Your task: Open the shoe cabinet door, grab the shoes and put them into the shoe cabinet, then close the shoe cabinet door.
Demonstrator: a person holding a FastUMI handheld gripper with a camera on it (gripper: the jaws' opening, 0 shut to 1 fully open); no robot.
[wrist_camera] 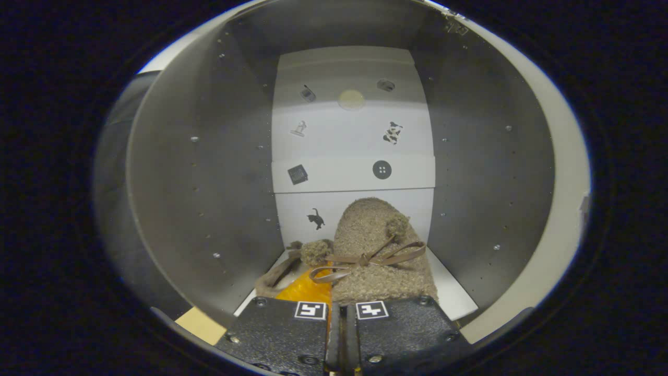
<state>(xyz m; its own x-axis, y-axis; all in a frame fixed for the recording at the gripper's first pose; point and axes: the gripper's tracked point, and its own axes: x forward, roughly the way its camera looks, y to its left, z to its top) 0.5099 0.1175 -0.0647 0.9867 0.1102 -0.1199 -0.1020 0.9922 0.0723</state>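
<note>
Surrounding everything, the shoe cabinet (209,172) stood open toward the camera, its grey side walls dotted with rows of small shelf-pin holes and its pale floor (449,295) running back to a white back panel (355,141). That panel carried small printed pictures, among them a black cat (315,219), a round button (382,169), a dark square (297,174) and a spotted black-and-white figure (392,132). A pale round mark (351,99) sat high on it. A white cabinet edge (561,219) curved along the right side.

Inside, on the floor, lay the shoe (378,256), a fuzzy tan slipper with its toe pointing toward the back panel. It was just ahead of the fingers and reached right down to them. A brown ribbon bow (365,259) crossed its top, with one pompom (397,225) near the toe and another pompom (316,251) off to the left. Something bright orange (308,290) showed beside the slipper, just ahead of the left finger; what it was could not be told.

The gripper (339,313) had its two black fingers drawn close, only a thin slit between them. Each finger (402,329) bore a small square marker. Whether they pinched the slipper's heel could not be told.
</note>
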